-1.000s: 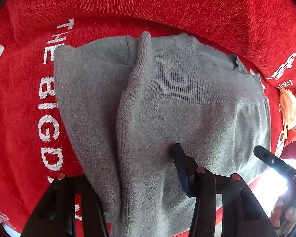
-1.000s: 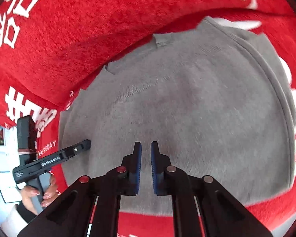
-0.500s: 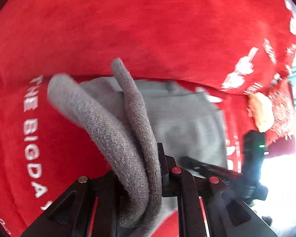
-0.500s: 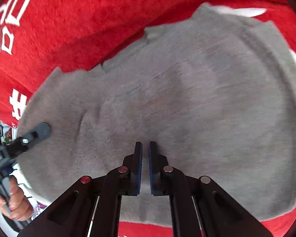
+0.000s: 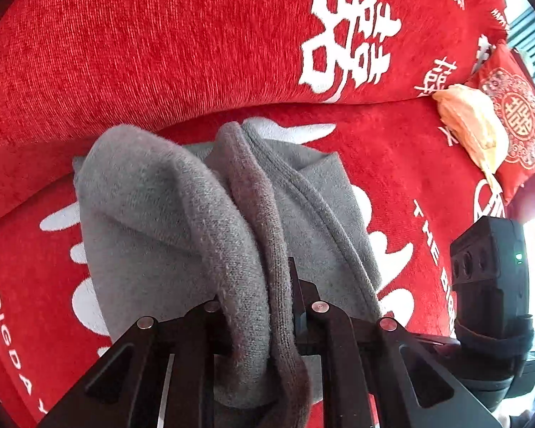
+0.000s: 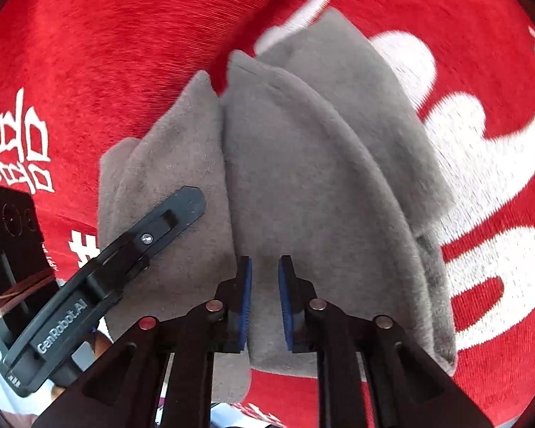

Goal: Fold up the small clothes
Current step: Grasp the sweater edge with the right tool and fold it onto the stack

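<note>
A grey knit sweater (image 5: 153,214) lies bunched in folds on the red sofa seat (image 5: 403,149). My left gripper (image 5: 256,285) grips a thick doubled fold of it; the cloth fills the jaws, which are just starting to open. In the right wrist view the sweater (image 6: 303,164) shows as overlapping layers, with one left gripper finger (image 6: 174,214) resting across its left part. My right gripper (image 6: 265,285) hovers low over the near edge of the sweater. Its jaws are opening, and only the cloth below shows through the gap between the blue pads (image 6: 246,285).
The sofa cover is red with white characters and lettering, and its backrest (image 5: 160,42) rises behind the sweater. An orange cloth (image 5: 470,128) and a red patterned cushion (image 5: 520,117) lie at the far right. The right gripper's black body (image 5: 488,271) stands close by on the right.
My left gripper shut on a fold of the sweater and carried it sideways over the rest, so the garment is now narrower and layered. My right gripper's jaws have parted a little.
</note>
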{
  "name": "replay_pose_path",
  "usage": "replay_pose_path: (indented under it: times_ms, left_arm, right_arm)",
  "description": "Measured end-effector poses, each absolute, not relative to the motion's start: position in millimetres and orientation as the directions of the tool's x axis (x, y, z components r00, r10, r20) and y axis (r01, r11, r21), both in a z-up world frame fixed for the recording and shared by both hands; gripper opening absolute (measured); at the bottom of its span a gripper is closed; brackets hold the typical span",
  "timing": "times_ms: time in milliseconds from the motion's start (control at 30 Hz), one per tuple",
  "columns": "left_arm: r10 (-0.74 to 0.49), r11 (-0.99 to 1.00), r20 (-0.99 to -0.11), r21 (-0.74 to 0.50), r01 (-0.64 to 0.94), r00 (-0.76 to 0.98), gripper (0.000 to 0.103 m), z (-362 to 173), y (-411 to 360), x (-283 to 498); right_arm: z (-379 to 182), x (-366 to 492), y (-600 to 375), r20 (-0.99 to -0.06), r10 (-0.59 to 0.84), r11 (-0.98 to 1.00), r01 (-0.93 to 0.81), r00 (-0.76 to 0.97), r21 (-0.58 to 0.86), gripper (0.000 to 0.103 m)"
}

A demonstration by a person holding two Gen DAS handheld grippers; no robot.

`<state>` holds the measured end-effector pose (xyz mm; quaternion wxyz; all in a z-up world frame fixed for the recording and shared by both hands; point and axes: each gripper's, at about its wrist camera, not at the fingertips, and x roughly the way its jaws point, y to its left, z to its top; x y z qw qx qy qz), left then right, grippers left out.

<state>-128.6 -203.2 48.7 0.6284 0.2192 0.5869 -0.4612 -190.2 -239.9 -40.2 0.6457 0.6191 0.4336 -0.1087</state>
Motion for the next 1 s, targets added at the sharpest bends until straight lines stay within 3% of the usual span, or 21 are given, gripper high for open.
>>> replay_pose_path:
  times_ms: [67,100,133,167,367,433,500,667,700,767,800,833,900,1000]
  left_arm:
    - [-0.349,0.475,-0.931,-0.277,0.836,-0.11,0.056,59.9,-200.5,-130.5]
    - [-0.372,0.472,-0.923,-0.276,0.838,-0.094,0.082,68.5,-196.1,-130.0]
    - [-0.411,0.469,-0.91,-0.259,0.844,-0.051,0.085,82.2,-188.7,-129.4]
    - [-0.432,0.46,-0.901,-0.255,0.851,-0.037,0.085,89.5,-183.1,-128.0]
    - [-0.384,0.55,-0.919,-0.153,0.821,0.087,0.085,106.3,-150.0,-98.7]
    - [-0.315,0.619,-0.942,-0.112,0.777,0.116,0.085,91.5,-134.4,-80.2]
    - [-0.25,0.681,-0.96,-0.081,0.728,0.127,0.085,75.5,-119.1,-65.9]
    - [-0.136,0.76,-0.985,-0.033,0.649,0.109,0.085,36.1,-95.1,-51.0]
    - [-0.127,0.764,-0.986,-0.029,0.645,0.106,0.085,31.1,-91.4,-50.8]
    - [-0.111,0.765,-0.988,-0.014,0.644,0.111,0.085,25.8,-90.1,-55.1]
    - [-0.106,0.764,-0.988,-0.009,0.645,0.112,0.085,21.7,-92.8,-57.8]
    - [-0.1,0.764,-0.989,-0.004,0.646,0.112,0.085,19.5,-92.6,-60.4]
    - [-0.101,0.766,-0.988,-0.005,0.643,0.113,0.085,18.9,-94.2,-62.9]
    - [-0.158,0.754,-0.981,-0.044,0.655,0.116,0.085,32.0,-98.1,-67.8]
  right_arm:
    - [-43.5,-193.4,-245.4,-0.679,0.389,0.179,0.672,0.622,0.718,0.021]
    - [-44.9,-194.1,-248.1,-0.668,0.384,0.16,0.667,0.637,0.728,0.034]
    - [-46.1,-196.3,-251.5,-0.656,0.376,0.136,0.661,0.655,0.738,0.053]
    - [-47.2,-199.1,-256.6,-0.637,0.367,0.106,0.649,0.678,0.753,0.058]
    - [-63.0,-214.3,-281.2,-0.485,0.338,-0.121,0.549,0.806,0.827,0.061]
    - [-65.2,-223.6,-280.7,-0.428,0.319,-0.185,0.499,0.846,0.847,0.073]
    - [-66.4,-226.2,-282.6,-0.38,0.302,-0.233,0.454,0.874,0.86,0.075]
    - [-61.1,-210.1,-282.6,-0.419,0.406,-0.145,0.51,0.812,0.848,0.076]
    - [-57.8,-198.3,-282.7,-0.45,0.431,-0.094,0.534,0.782,0.84,0.076]
    - [-50.0,-186.2,-287.6,-0.514,0.463,0.011,0.575,0.722,0.818,0.064]
    - [-46.1,-175.3,-286.4,-0.561,0.475,0.084,0.6,0.678,0.796,0.034]
    - [-44.5,-166.1,-282.7,-0.604,0.483,0.144,0.622,0.635,0.769,0.014]
    - [-27.5,-154.1,-279.6,-0.661,0.46,0.263,0.62,0.593,0.739,0.014]
    - [20.5,-150.4,-280.6,-0.666,0.402,0.422,0.518,0.629,0.744,0.014]
